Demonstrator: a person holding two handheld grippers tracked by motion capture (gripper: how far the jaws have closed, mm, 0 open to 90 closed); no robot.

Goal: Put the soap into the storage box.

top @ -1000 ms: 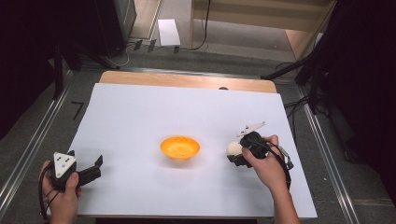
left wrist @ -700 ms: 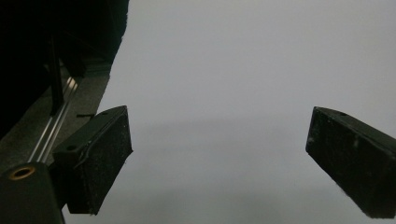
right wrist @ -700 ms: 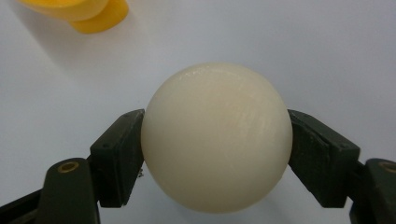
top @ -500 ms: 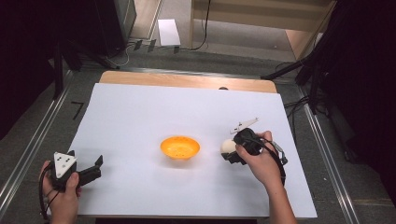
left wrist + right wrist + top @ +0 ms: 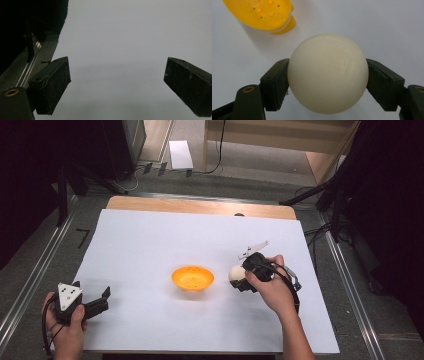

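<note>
A cream-white ball (image 5: 328, 73) sits squeezed between the two black jaws of my right gripper (image 5: 328, 82), held just above the white sheet. In the high view the same ball (image 5: 235, 274) and right gripper (image 5: 240, 279) are a short way right of an orange bowl (image 5: 193, 278), which stands in the middle of the sheet. The bowl (image 5: 265, 13), dotted with small holes, lies beyond the ball at upper left in the right gripper view. My left gripper (image 5: 102, 301) rests open at the sheet's front left corner; its jaws stand wide apart over bare paper (image 5: 117, 75).
A white paper sheet (image 5: 150, 240) covers the wooden table (image 5: 200, 206). Metal rails (image 5: 30, 285) run along both sides of the table. The left edge of the sheet and the grey floor (image 5: 42, 52) show beside the left gripper.
My right gripper has carried the ball leftward, closer to the orange bowl. The left gripper has stayed where it was.
</note>
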